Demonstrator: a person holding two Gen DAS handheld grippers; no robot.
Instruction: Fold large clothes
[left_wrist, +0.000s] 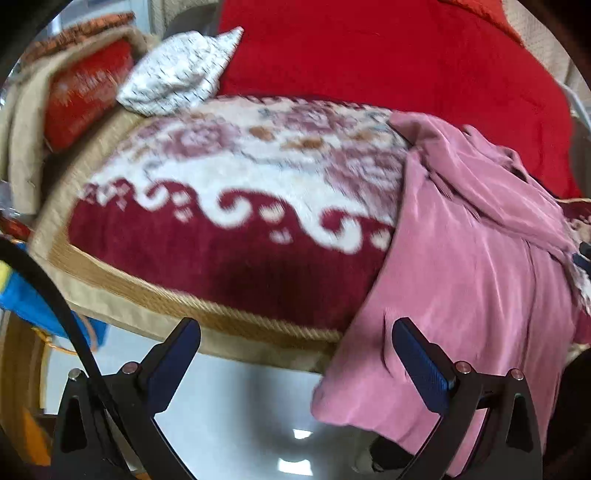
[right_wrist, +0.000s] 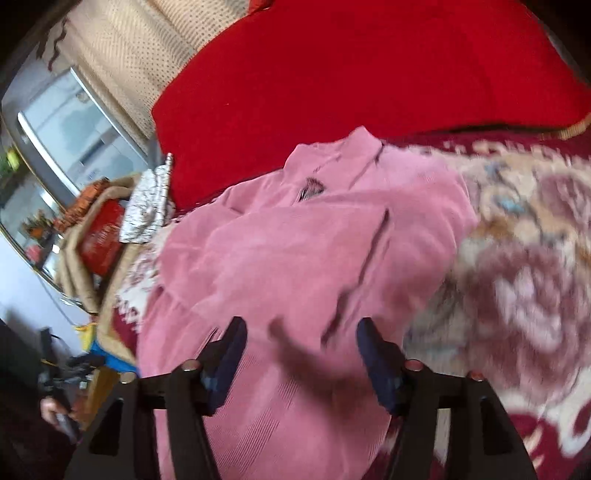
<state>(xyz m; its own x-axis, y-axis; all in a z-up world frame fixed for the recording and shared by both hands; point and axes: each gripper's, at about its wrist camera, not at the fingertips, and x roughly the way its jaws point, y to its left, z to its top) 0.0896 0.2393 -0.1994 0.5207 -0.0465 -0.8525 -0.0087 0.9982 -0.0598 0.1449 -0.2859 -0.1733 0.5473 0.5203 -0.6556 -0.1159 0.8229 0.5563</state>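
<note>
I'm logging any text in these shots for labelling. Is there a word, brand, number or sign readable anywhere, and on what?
None can be read.
Pink garment: a small dark neck label, too blurred to read.
Red box: pale marks, too blurred to read.

Left half of patterned blanket bare, open to reach; pink garment covers right; white bundle, red blanket block far edge.
</note>
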